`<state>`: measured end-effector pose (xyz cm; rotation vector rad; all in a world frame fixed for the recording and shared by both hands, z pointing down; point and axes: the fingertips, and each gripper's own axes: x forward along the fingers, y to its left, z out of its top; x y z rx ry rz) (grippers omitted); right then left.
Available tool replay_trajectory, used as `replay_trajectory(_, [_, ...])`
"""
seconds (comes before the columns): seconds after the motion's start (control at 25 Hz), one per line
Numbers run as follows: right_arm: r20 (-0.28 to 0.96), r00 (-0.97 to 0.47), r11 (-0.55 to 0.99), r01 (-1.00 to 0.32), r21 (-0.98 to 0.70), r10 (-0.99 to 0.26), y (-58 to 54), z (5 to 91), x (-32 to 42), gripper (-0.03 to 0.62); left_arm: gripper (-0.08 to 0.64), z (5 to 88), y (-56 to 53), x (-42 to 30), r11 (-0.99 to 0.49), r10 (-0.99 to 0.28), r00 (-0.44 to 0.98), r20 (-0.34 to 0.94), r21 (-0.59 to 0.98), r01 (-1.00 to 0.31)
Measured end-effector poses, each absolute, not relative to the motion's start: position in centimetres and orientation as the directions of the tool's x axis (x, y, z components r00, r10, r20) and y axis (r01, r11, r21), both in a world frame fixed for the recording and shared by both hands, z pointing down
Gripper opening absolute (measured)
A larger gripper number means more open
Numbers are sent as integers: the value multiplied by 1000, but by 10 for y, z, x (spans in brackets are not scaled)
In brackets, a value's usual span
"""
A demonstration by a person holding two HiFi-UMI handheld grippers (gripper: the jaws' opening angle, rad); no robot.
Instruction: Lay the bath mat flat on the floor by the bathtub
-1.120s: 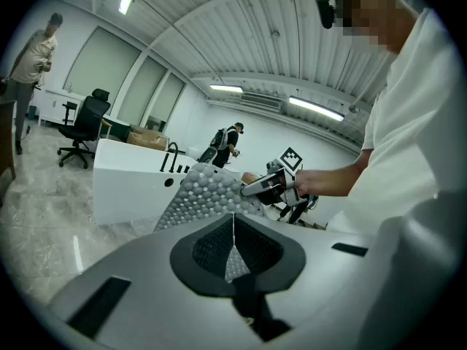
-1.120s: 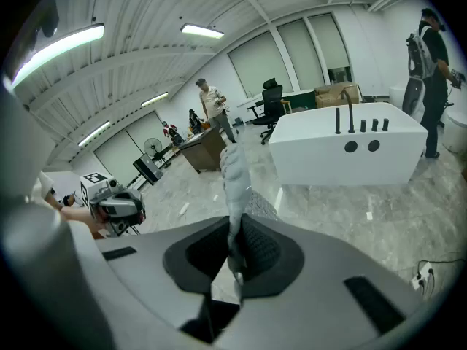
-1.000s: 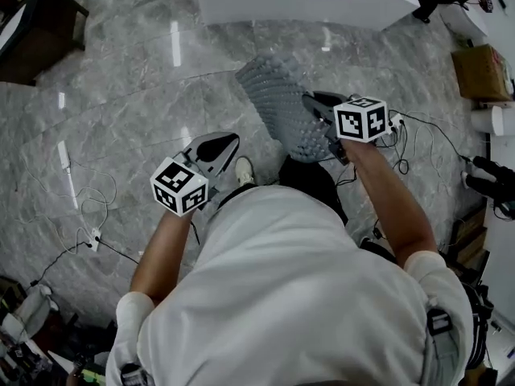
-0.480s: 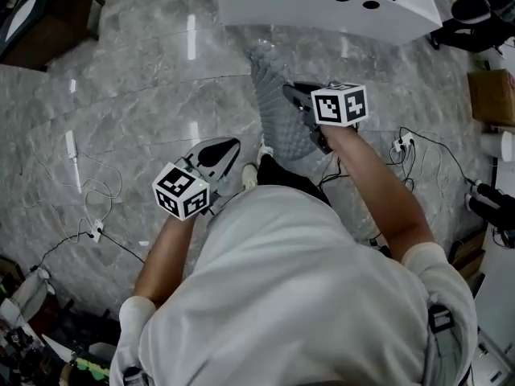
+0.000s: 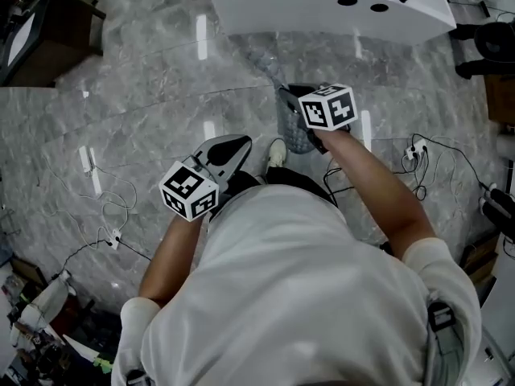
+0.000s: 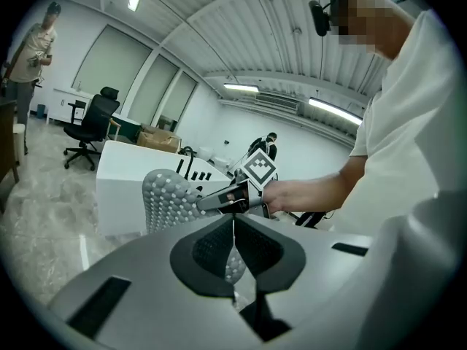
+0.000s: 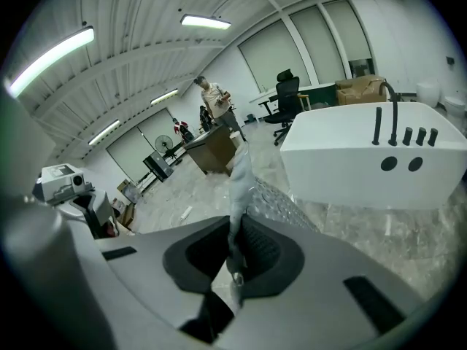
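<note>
The grey studded bath mat (image 5: 295,131) hangs off the floor in front of the white bathtub (image 5: 322,6). My right gripper (image 5: 291,96) is shut on its upper edge, and in the right gripper view the mat's edge (image 7: 239,177) rises from between the pads of the right gripper (image 7: 235,240). In the head view, my left gripper (image 5: 238,144) hovers lower left of the mat, apart from it, jaws shut on nothing. The left gripper view shows my left gripper (image 6: 234,228), and beyond it the mat (image 6: 166,199) and the bathtub (image 6: 120,173).
Marble floor lies all around. Loose cables (image 5: 105,207) run at the left, and a power strip with cords (image 5: 414,147) lies at the right. A dark cabinet (image 5: 40,30) stands top left. My shoe (image 5: 276,153) is below the mat. A person (image 7: 211,97) stands far off.
My right gripper has carried the mat up the view toward the bathtub; the mat now hangs narrower under the gripper. The left gripper has barely shifted.
</note>
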<state>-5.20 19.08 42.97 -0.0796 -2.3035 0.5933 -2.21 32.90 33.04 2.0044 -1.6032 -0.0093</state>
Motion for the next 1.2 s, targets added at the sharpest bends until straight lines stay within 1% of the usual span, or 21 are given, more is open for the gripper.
replay_trajectory(0.12, [659, -718, 894, -117, -432, 224, 167, 440, -71, 41, 20, 330, 297, -34, -137, -893, 299, 336, 431, -892])
replay_trajectory(0.32, [668, -716, 895, -140, -424, 204, 144, 454, -102, 41, 20, 337, 260, -52, -202, -861, 374, 345, 443, -874])
replay_trajectory(0.48, [675, -711, 892, -154, -424, 198, 121, 463, -142, 41, 20, 344, 226, -87, -257, -841, 431, 327, 460, -850])
replay_trajectory(0.64, [673, -715, 861, -209, -463, 188, 106, 468, -171, 41, 20, 344, 197, -124, -344, -796, 519, 312, 472, -812])
replay_trajectory(0.76, [675, -713, 849, -227, -478, 189, 96, 472, -200, 41, 20, 346, 174, -159, -393, -767, 565, 303, 474, -788])
replay_trajectory(0.96, [656, -736, 819, -266, -509, 169, 72, 487, -236, 41, 20, 365, 142, -198, -433, -719, 613, 327, 480, -763])
replay_trajectory(1.2, [646, -750, 798, -299, -524, 143, 5, 541, -246, 41, 20, 395, 98, -204, -428, -688, 630, 361, 499, -753])
